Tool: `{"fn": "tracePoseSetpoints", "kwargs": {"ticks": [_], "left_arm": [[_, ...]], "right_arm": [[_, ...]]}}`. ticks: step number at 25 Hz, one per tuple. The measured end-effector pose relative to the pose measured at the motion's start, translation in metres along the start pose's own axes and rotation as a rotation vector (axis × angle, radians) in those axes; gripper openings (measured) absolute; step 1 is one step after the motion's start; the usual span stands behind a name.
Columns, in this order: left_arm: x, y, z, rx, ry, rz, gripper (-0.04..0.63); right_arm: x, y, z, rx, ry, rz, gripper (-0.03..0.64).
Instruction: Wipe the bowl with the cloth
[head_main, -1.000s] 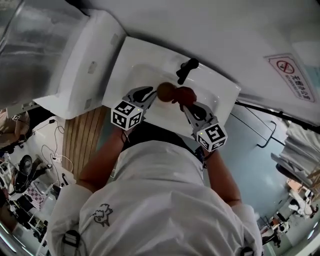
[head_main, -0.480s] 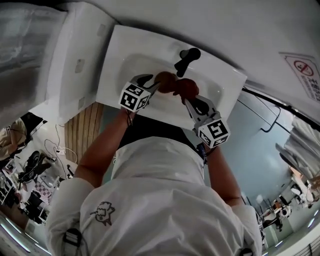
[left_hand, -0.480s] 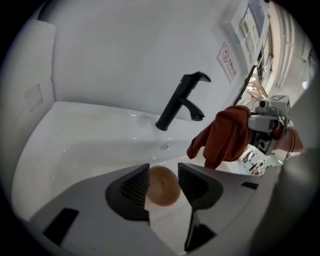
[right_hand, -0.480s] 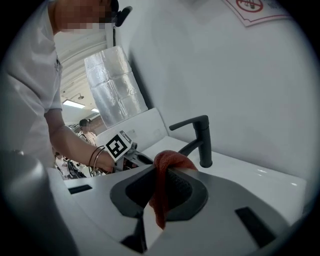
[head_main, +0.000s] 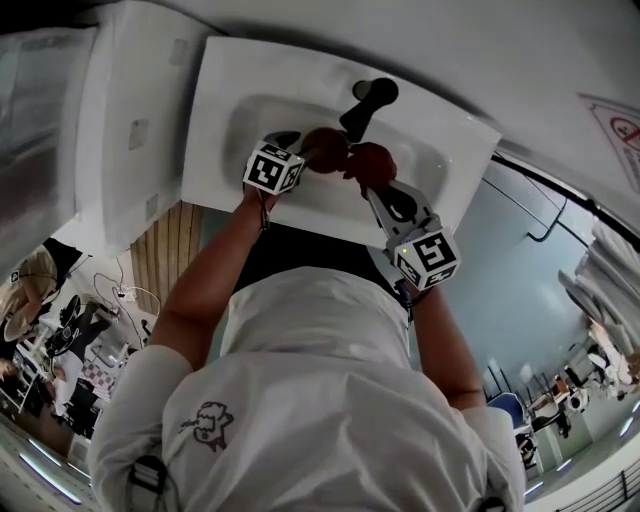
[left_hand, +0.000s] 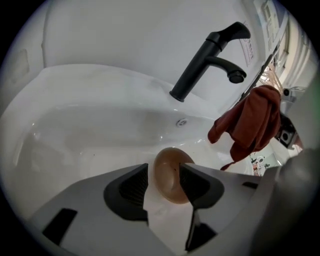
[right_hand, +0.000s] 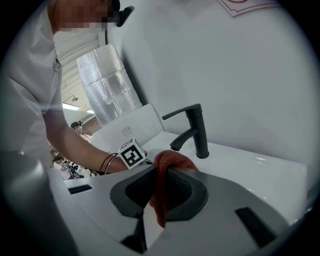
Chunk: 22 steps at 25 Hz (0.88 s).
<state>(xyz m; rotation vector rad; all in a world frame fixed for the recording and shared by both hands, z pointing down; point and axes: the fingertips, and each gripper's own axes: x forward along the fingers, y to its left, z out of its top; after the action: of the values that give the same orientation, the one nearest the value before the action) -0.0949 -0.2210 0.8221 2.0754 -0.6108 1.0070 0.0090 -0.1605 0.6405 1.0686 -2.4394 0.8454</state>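
One white sink (left_hand: 90, 125) fills the left gripper view, with its black faucet (left_hand: 202, 60) at 1 o'clock. The right gripper (right_hand: 161, 175) is clamped on the red cloth (left_hand: 252, 120), which hangs at 2 o'clock from the bowl (left_hand: 167, 175). The left gripper (left_hand: 164, 170) has just been opening. Its jaws stand apart around that brown bowl, down in the basin.

The sign (head_main: 622, 128) is cut off by the head view's right edge; you cannot read it. At that view's lower left, the items (head_main: 70, 350) are too small to identify. In its own view, the right gripper (right_hand: 167, 172) hides most of the cloth (right_hand: 159, 202).
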Motion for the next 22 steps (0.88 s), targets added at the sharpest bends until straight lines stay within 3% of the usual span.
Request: {"fn": "tracePoseSetpoints", "kwargs": {"ticks": [10,17,22], "left_arm": [[0.023,0.014,-0.01,0.015,0.076,0.005,0.183],[0.03,0.018,-0.015,0.008,0.073,0.028,0.071],[0.035,0.013,-0.016,-0.005,0.066,0.034,0.029]], "right_arm": [[0.003,-0.001,-0.003,0.009,-0.007,-0.007,0.052],[0.002,0.001,-0.006,0.008,-0.006,-0.007,0.052],[-0.006,-0.001,-0.004,0.003,-0.011,-0.017,0.052]]}}
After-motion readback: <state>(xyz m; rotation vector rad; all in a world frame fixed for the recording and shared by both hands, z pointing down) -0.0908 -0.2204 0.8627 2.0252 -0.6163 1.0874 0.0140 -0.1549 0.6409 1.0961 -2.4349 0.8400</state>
